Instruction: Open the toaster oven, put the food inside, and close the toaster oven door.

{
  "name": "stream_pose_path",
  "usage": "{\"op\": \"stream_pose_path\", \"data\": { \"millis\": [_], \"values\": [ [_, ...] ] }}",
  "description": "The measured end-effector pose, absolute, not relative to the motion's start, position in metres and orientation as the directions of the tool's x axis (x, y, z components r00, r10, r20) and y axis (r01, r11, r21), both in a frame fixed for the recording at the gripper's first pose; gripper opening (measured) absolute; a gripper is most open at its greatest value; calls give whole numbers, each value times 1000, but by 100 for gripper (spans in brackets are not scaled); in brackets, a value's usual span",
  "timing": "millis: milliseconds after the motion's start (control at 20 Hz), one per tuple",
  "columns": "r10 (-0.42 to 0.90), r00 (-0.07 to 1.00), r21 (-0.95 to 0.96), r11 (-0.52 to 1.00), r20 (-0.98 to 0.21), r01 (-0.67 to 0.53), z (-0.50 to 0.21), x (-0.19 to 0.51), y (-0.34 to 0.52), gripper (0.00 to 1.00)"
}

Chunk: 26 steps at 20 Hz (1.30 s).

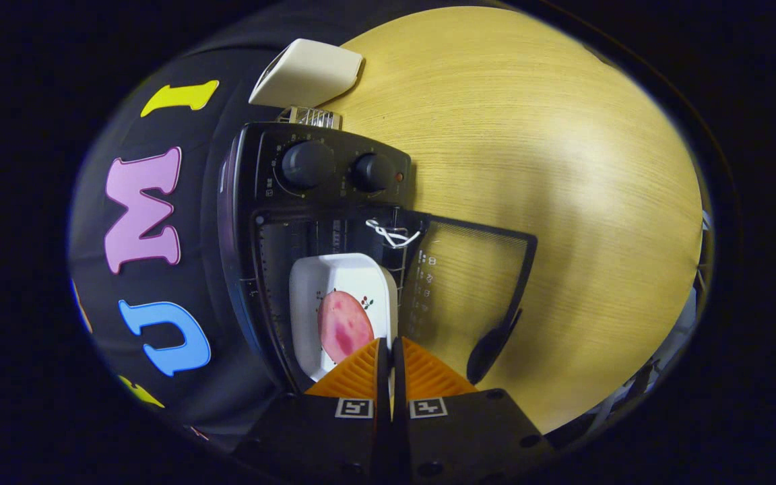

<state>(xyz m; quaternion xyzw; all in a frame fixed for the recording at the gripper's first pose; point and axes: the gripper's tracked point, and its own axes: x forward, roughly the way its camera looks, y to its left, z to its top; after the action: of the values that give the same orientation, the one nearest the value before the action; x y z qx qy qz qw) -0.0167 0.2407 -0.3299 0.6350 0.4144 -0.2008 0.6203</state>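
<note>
While gripper [390, 350] pinches dish [341, 296] rim | dish inside open toaster oven [320, 202]

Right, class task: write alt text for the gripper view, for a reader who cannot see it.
The gripper holds a white dish of pink food by its rim, fingers nearly closed, placing it in an open black toaster oven. The glass door lies folded out over a wooden table; two knobs show beyond the dish.

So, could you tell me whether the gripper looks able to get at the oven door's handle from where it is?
Probably yes: the gripper grips the white dish's rim, and the open door's handle lies beside it, nothing between; it must release the dish first.
</note>
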Motion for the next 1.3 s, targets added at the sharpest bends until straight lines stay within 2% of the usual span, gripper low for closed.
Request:
{"op": "stream_pose_path", "data": {
  "millis": [700,900,1000,1050,1150,1200,1250,1300],
  "values": [
    [195,563,578,26,-803,816,-359,24,267,5],
    [208,610,618,-30,-765,785,-349,34,269,11],
    [223,611,618,-44,-760,785,-348,33,271,24],
    [231,613,621,-46,-755,782,-346,31,273,35],
    [254,617,632,-30,-744,774,-341,25,274,64],
    [265,619,637,-23,-739,770,-337,22,272,71],
    [275,618,640,-14,-736,768,-334,17,272,85],
    [287,618,644,-3,-732,765,-332,15,272,93]
  ]
}}
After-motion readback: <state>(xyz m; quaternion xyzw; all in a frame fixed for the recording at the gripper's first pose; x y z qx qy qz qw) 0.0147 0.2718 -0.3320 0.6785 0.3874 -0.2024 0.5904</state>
